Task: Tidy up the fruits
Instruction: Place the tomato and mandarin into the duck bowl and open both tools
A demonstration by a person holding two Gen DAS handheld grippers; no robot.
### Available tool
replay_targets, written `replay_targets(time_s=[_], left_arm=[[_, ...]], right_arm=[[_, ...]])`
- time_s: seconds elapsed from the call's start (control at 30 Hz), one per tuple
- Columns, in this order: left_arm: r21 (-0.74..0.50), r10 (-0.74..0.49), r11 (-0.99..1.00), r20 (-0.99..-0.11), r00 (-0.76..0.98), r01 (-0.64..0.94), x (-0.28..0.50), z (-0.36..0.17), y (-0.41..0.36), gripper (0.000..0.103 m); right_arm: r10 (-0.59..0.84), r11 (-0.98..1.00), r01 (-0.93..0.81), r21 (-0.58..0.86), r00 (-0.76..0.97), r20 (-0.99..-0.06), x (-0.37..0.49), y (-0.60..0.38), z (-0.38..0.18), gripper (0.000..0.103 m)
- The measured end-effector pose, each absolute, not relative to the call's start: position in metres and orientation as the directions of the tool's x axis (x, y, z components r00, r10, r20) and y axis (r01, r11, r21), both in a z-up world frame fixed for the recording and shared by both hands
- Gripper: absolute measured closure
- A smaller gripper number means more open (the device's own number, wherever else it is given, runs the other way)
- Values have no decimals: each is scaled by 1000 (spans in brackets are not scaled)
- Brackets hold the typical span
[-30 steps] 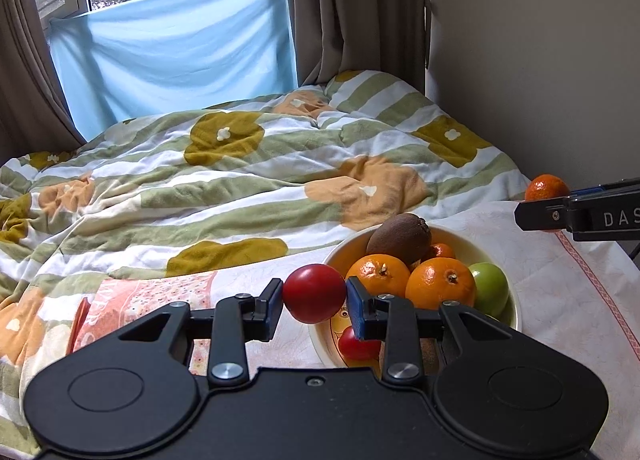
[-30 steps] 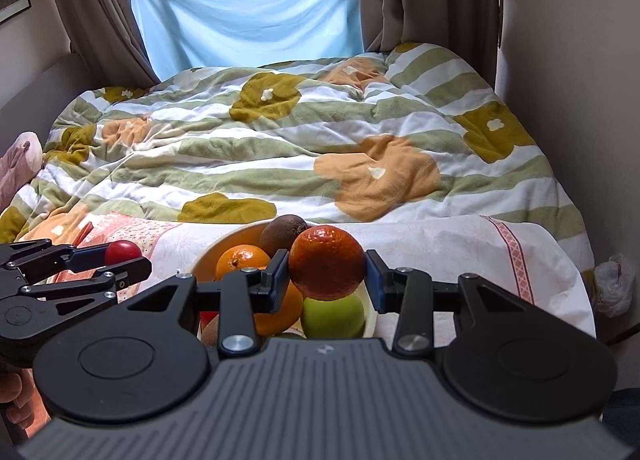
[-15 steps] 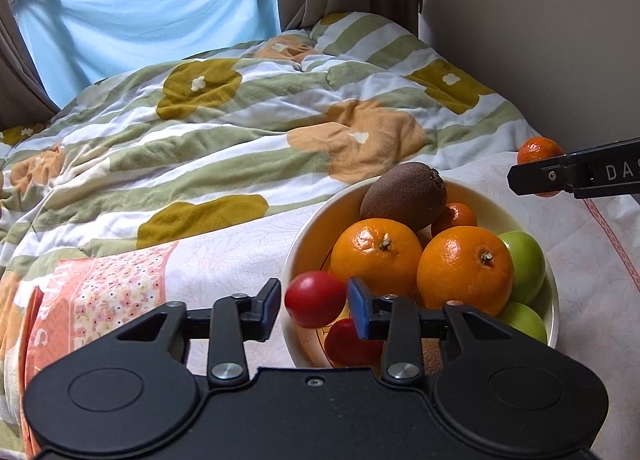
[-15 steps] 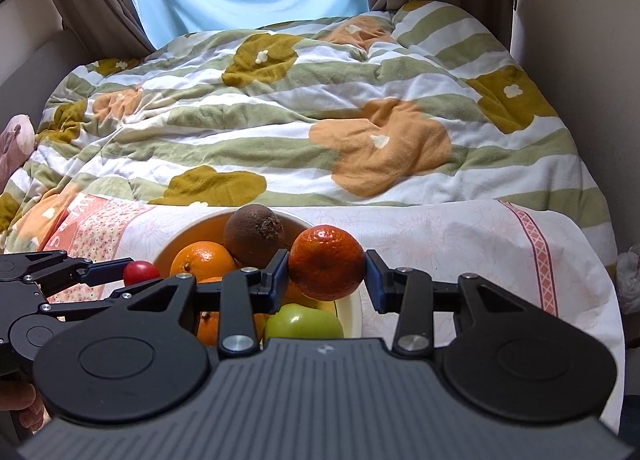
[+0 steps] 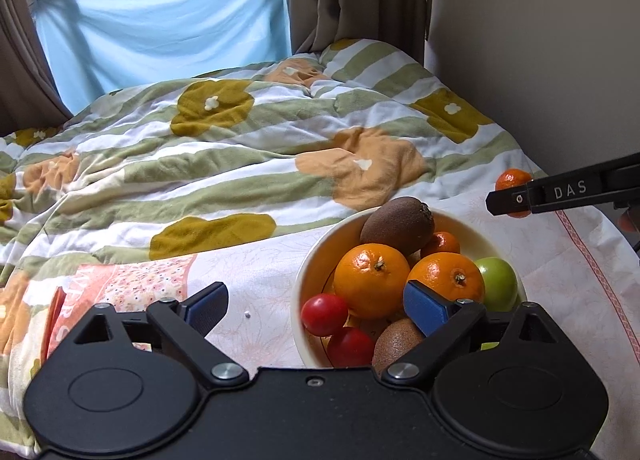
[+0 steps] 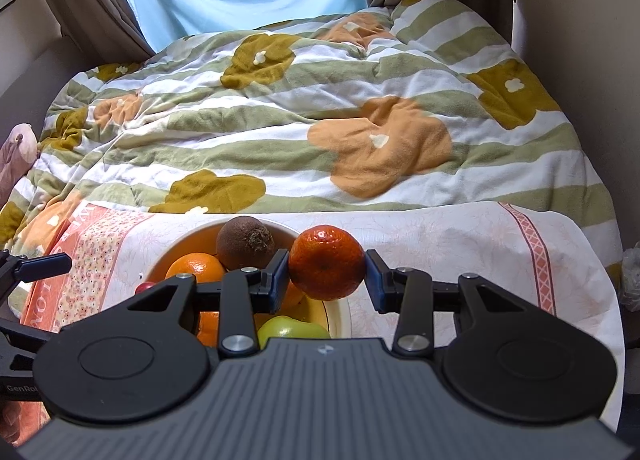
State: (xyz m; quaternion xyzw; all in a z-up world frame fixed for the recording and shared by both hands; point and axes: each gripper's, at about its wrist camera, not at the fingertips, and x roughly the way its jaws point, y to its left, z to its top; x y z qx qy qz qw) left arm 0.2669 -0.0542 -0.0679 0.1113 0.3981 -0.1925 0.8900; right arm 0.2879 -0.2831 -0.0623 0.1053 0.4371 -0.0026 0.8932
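Orange-skinned and glossy, the mandarin [image 6: 326,262] sits pinched between the blue pads of my right hand-held gripper [image 6: 327,274], hanging just past the bowl's [image 6: 340,316] rim at about three o'clock from it. Inside the cream bowl [image 5: 308,280] I see a red tomato [image 5: 324,314] resting at nine o'clock against the wall, a second red one [image 5: 351,346] at seven o'clock, two oranges [image 5: 371,280] in the middle, a brown kiwi [image 5: 397,225] on top at twelve o'clock, another kiwi [image 5: 396,344] low at six, and a green apple [image 5: 498,284] at three o'clock. My left hand-held gripper [image 5: 316,306] has its jaws opening wide; the tomato lies between them, touching neither pad. The bowl stands on a pale floral cloth [image 5: 260,324] spread over the bed, with the striped flowered duvet [image 5: 240,163] beyond at twelve o'clock.
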Motion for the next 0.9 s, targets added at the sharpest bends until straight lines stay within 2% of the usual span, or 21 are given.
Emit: replay_targets(time_s=[0.33, 0.43, 0.47, 0.5, 0.57, 0.9], left_arm=[[46, -224, 918, -760, 610, 394, 264, -69, -43, 6], [44, -219, 923, -758, 614, 383, 261, -69, -39, 6], [45, -218, 923, -758, 615, 382, 261, -68, -39, 6], [46, -217, 923, -758, 616, 381, 260, -68, -38, 6], [45, -216, 924, -756, 618, 379, 258, -67, -37, 6], [52, -232, 925, -707, 668, 377, 234, -43, -28, 6]], right_arm=[[126, 971, 97, 220, 573, -810, 294, -276, -90, 48], [127, 967, 109, 231, 579, -805, 293, -276, -90, 45], [134, 964, 110, 241, 584, -801, 293, -277, -90, 37], [146, 960, 112, 258, 586, -797, 293, -278, -89, 17], [153, 954, 119, 275, 596, -788, 292, -279, -85, 0], [127, 964, 99, 245, 640, -758, 270, -267, -52, 0]])
